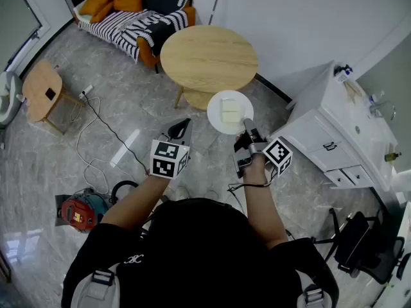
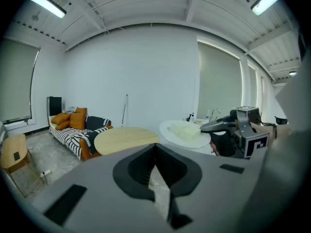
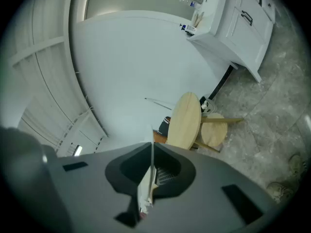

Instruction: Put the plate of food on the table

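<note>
A white plate [image 1: 230, 112] carrying a pale block of food is held in the air just short of the near edge of the round wooden table [image 1: 209, 59]. My right gripper [image 1: 246, 124] is shut on the plate's near rim. In the right gripper view the plate [image 3: 147, 178] shows edge-on between the jaws, with the table [image 3: 184, 121] beyond. My left gripper [image 1: 184, 122] hovers to the plate's left, shut and holding nothing. The left gripper view shows the plate [image 2: 187, 132], the table [image 2: 125, 139] and the right gripper [image 2: 214, 126].
A sofa [image 1: 138, 15] with orange cushions and a striped blanket stands behind the table. A small wooden side table [image 1: 42, 88] is at the left, a white sink cabinet [image 1: 340, 127] at the right. A red vacuum [image 1: 80, 210], floor cables [image 1: 96, 120] and a black chair [image 1: 356, 239] lie nearby.
</note>
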Demonstrator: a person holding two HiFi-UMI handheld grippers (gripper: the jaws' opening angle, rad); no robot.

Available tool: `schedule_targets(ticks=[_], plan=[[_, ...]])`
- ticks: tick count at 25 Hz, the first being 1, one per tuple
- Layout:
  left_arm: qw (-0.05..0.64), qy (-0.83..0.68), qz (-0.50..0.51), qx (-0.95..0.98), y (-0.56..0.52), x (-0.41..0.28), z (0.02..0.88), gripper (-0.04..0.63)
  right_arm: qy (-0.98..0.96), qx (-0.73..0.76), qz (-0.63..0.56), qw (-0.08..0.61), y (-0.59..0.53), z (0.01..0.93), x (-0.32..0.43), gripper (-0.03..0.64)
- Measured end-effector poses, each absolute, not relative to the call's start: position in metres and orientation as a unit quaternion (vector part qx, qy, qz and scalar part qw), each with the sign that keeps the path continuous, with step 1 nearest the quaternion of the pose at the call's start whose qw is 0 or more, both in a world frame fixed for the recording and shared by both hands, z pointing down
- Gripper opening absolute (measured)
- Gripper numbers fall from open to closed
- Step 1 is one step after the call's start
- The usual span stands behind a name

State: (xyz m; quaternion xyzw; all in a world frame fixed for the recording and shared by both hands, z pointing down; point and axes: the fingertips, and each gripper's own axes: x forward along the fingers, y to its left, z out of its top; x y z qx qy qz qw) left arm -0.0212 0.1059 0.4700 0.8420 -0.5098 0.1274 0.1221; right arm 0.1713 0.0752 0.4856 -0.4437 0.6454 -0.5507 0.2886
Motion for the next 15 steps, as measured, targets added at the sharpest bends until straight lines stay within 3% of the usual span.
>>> schedule_targets(ticks=[15], plan=[[0.136, -0.512, 0.119, 0.840, 0.106, -0.036, 0.472, 0.008, 0.635, -0.442, -0.562, 0.291, 0.083, 0.497, 0.151, 0.020]])
